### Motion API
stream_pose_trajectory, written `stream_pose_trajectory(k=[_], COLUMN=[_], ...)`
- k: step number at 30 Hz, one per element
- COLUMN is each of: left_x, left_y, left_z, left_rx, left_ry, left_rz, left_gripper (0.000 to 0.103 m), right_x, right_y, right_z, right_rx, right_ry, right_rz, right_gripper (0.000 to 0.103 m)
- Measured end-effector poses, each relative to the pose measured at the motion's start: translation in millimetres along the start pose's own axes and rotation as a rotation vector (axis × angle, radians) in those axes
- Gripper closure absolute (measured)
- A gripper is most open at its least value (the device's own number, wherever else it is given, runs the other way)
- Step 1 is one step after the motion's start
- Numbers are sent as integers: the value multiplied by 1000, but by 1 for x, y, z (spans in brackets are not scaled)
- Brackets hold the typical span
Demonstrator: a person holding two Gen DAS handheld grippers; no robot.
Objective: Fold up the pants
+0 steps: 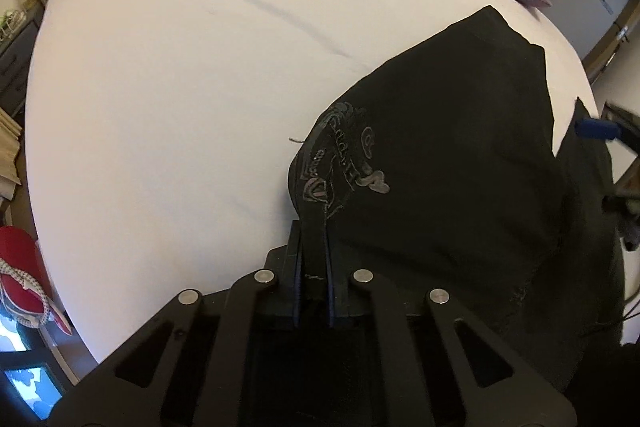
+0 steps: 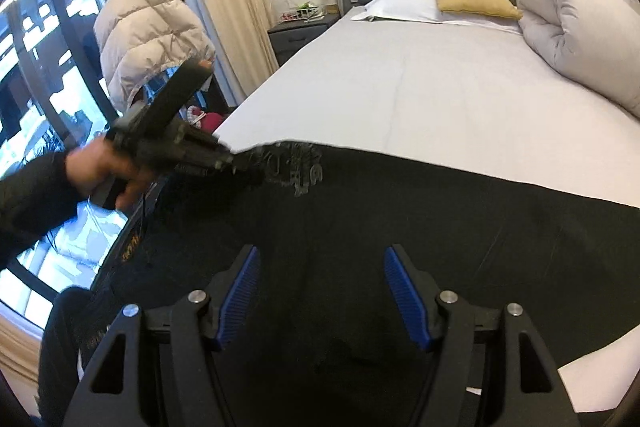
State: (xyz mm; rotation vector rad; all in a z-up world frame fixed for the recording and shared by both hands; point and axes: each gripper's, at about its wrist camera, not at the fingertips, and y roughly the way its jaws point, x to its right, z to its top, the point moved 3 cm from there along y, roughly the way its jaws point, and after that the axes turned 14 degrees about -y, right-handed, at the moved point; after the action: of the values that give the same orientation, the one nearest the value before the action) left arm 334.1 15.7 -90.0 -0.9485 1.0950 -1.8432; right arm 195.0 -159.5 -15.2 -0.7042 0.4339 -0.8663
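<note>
Black fabric of the pants [image 2: 400,227] lies across the near part of the white bed [image 2: 420,87], with one printed corner lifted off the sheet. Left hand-held gripper [image 1: 313,247]: jaws pressed together on a narrow fold of that corner, so the cloth is pinched close to its edge. Right hand-held gripper [image 2: 318,291]: blue pads [image 2: 236,293] spread apart above the dark cloth, holding nothing. Likely faults from here, as judgements: the pinch takes in little cloth, so a pull could let the edge slip free; with only one corner held, lifting may drag the rest of the garment and leave the fold skewed or bunched; part of the pants hangs over the bed's near edge, so its weight could pull the cloth toward the floor; the right pads, closing here, may catch a single layer rather than a matching edge. Writing: a pale grey emblem with lettering is printed by the held corner [image 1: 344,155], but stretched and blurred, it cannot be read in either view. No brand can be made out.
</note>
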Motion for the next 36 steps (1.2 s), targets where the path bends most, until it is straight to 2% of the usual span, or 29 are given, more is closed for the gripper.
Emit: stream_pose_trajectory(k=[2, 7, 10, 12, 16, 19, 20, 21, 22, 23, 24, 25, 26, 28, 30, 33, 34, 36], left_x=[8, 6, 10, 14, 9, 12, 6, 2, 5, 12, 31, 39, 30, 16, 14, 16, 1, 14], left_y=[-6, -4, -3, -11, -16, -19, -18, -19, -21, -19, -8, -3, -7, -13, -19, -30, -40, -43], left_z=[-15, -33, -41, -45, -56, -53, -50, -51, -52, -51, -45, -38, -33, -29, -28, -26, -23, -24], left_rx=[23, 46, 75, 85, 98, 86, 83, 76, 78, 80, 68, 52, 37, 15, 14, 37, 46, 69], left_ry=[-4, -81, -136, -155, -186, -200, -201, -179, -133, -103, -81, -91, -129, -167, -146, -137, -135, -132], left_rz=[35, 29, 42, 20, 4, 10, 21, 57, 106, 130, 133, 102, 50, -20, -23, -17, -20, -19], left_gripper=[96, 96, 96, 97, 97, 97, 97, 97, 97, 97, 97, 97, 97, 97, 97, 97, 97, 97], right_x=[-3, -29, -37, -35, -35, -29, -22, -16, -14, -15, -21, -27, -31, -24, -16, -12, -7, 4], right_y=[-1, -7, -12, -12, -34, -36, -38, -38, -36, -32, -27, -24, -20, -16, -9, 8, 18, 36], right_z=[5, 6, -3, -9, -10, -13, -13, -13, -12, -8, 0, 5, 13, 25, 41, 55, 59, 66], right_rx=[4, -2, 39, 21, 129, 118, 150, 198, 233, 241, 224, 203, 175, 154, 123, 52, 15, -45], right_ry=[27, 92, 217, 325, 360, 336, 375, 429, 476, 492, 424, 323, 207, 145, 65, -178, -232, -277], right_rz=[3, 10, 41, 60, 25, -7, 9, 47, 79, 100, 110, 99, 54, 24, 59, 36, 31, 43], right_gripper=[34, 34, 34, 37, 38, 38, 38, 33, 22, 19, 16, 17, 17, 16, 16, 17, 17, 18])
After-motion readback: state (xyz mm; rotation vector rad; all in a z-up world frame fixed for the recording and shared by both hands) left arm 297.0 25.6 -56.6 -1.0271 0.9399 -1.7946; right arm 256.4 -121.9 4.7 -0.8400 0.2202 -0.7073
